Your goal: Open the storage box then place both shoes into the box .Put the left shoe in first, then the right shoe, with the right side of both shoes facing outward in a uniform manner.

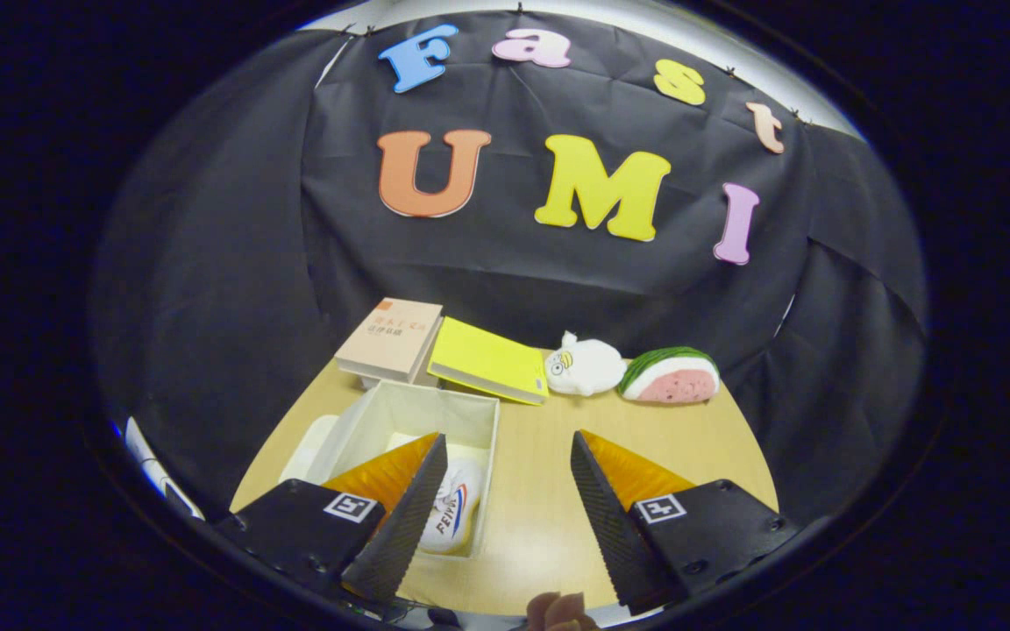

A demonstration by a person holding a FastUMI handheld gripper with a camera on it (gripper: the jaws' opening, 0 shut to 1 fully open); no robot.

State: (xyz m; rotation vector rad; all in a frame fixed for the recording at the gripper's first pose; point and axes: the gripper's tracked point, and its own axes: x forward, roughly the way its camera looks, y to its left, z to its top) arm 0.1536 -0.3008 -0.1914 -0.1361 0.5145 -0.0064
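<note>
The gripper (505,478) hangs above a light wooden table (540,517), its two fingers spread wide with only bare tabletop between them, pinching nothing. The left finger (404,517) reaches over the near corner of a white storage box (470,416), which stands open on the table. Inside it lies a white shoe (455,513), partly hidden behind that finger; its side carries red and blue stripes and some dark lettering too small and too covered to read with certainty. Against the box's left outer wall a flat white piece (308,447) lies; whether it is the lid cannot be told.

Beyond the box, at the far edge of the table, a tan book (391,340) bears an orange mark and a few lines of print on its cover, too small to make out. Just beside it to the right a yellow book (489,359) lies at a slant. Further right sit a white plush animal (586,365) and, touching it, a plush watermelon slice (672,375).

Black cloth walls the booth behind and to both sides. Fingertips of a hand (562,609) show below the gripper.
</note>
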